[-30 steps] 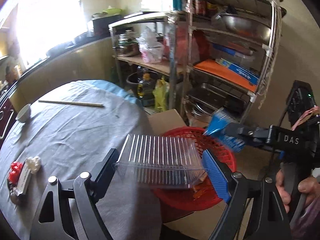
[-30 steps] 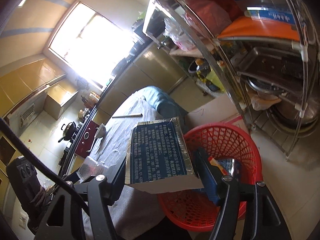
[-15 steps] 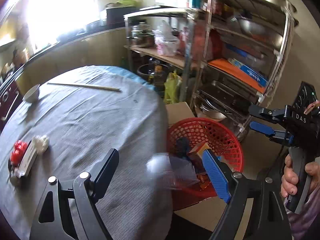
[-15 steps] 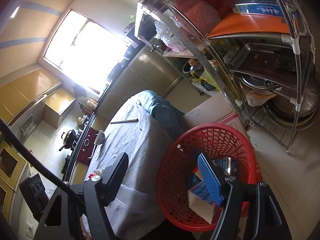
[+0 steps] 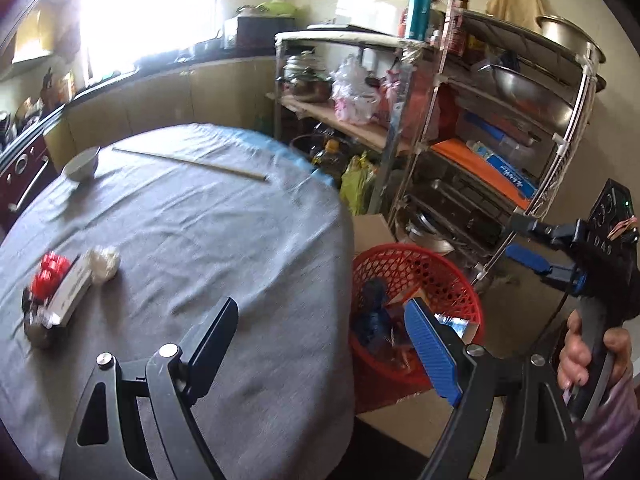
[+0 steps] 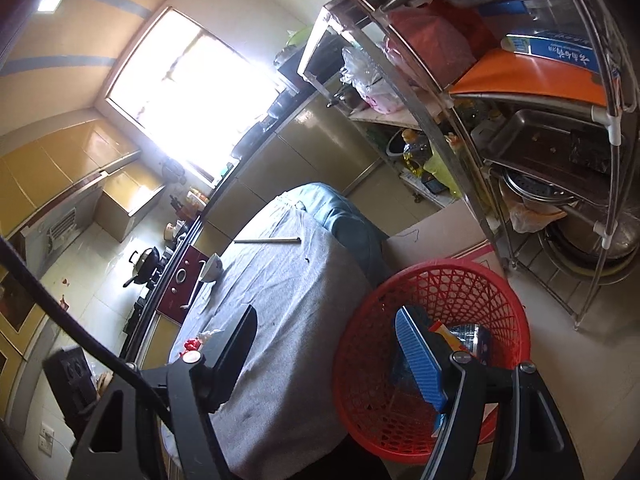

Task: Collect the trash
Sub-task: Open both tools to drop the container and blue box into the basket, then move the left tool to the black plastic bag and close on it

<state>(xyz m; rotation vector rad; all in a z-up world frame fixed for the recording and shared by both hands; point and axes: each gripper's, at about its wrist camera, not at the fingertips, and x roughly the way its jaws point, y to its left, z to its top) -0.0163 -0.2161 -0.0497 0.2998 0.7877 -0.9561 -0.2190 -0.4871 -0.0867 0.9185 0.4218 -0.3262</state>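
The red mesh basket (image 5: 416, 268) (image 6: 436, 280) stands on the floor beside the round table and holds a blue-and-orange box (image 6: 466, 336) and other wrappers. My left gripper (image 5: 322, 340) is open and empty over the table's right edge. My right gripper (image 6: 328, 346), also seen from the left wrist (image 5: 532, 246), hangs open and empty above the basket. On the table's left lie a crumpled white paper (image 5: 105, 262), a white box (image 5: 68, 290) and red bits (image 5: 50, 272) (image 6: 192, 344).
The table wears a grey cloth (image 5: 208, 248). A small bowl (image 5: 82, 164) (image 6: 212, 268) and a long chopstick (image 5: 188, 162) (image 6: 268, 240) lie at its far side. A metal rack (image 5: 500, 140) of pans stands behind the basket, and a cardboard box (image 5: 370, 230) beside it.
The left gripper let go of the clear plastic tray and the right let go of the blue carton; both went into the basket. The left gripper has swung left over the table.
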